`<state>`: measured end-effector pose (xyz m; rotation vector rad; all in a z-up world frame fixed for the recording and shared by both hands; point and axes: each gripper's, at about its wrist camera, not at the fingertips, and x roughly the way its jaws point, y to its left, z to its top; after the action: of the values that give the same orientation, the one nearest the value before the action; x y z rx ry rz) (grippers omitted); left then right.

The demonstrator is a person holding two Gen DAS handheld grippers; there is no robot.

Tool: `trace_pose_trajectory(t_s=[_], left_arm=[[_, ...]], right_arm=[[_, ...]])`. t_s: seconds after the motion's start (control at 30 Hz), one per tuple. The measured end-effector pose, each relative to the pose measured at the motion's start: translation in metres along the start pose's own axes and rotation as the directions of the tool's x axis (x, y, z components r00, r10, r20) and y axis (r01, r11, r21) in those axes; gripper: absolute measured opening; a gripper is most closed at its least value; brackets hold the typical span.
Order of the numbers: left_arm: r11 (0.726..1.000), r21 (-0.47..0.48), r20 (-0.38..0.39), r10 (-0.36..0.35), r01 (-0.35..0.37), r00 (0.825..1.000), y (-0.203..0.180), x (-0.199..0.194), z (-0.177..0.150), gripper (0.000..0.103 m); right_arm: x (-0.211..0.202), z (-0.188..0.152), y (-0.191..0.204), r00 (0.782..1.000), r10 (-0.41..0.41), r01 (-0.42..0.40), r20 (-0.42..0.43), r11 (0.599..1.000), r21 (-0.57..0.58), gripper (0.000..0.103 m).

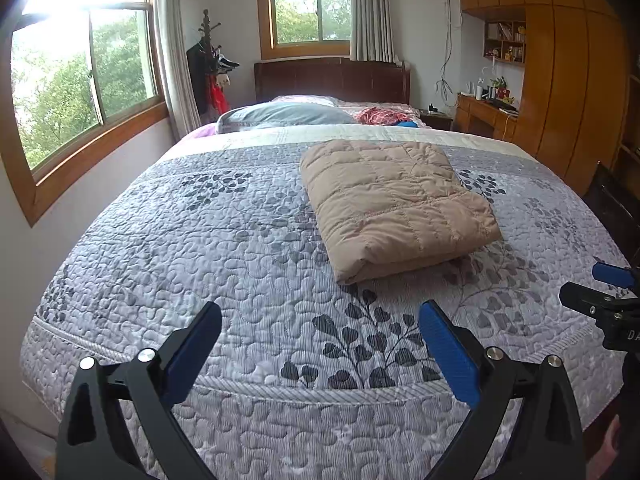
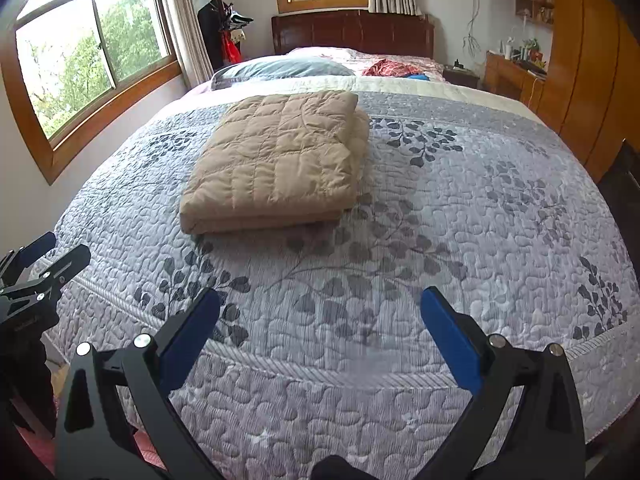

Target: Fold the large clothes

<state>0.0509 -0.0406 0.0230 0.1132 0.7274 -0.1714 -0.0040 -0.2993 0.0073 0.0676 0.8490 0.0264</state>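
Note:
A tan quilted down garment (image 1: 394, 204) lies folded into a thick rectangle on the grey leaf-patterned bedspread (image 1: 240, 264). It also shows in the right wrist view (image 2: 280, 160). My left gripper (image 1: 320, 320) is open and empty, held above the foot of the bed, short of the garment. My right gripper (image 2: 320, 308) is open and empty, also above the foot of the bed and apart from the garment. The right gripper shows at the right edge of the left wrist view (image 1: 600, 292); the left gripper shows at the left edge of the right wrist view (image 2: 44, 264).
Pillows (image 1: 284, 116) and a red checked cloth (image 1: 378, 115) lie at the head of the bed by the dark headboard (image 1: 332, 78). Windows (image 1: 80, 80) line the left wall. A coat stand (image 1: 210, 64) stands in the corner. Wooden wardrobe and desk (image 1: 560, 92) stand at right.

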Motion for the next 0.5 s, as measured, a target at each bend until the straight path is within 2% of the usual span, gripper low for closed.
trace_pose_trajectory(t_s=[0.5], left_arm=[[1.000, 0.002, -0.007, 0.010, -0.010, 1.000, 0.0038, -0.0031, -0.0075, 0.099]], right_arm=[[-0.0060, -0.0047, 0.0057, 1.000, -0.010, 0.010, 0.009, 1.000, -0.017, 0.100]])
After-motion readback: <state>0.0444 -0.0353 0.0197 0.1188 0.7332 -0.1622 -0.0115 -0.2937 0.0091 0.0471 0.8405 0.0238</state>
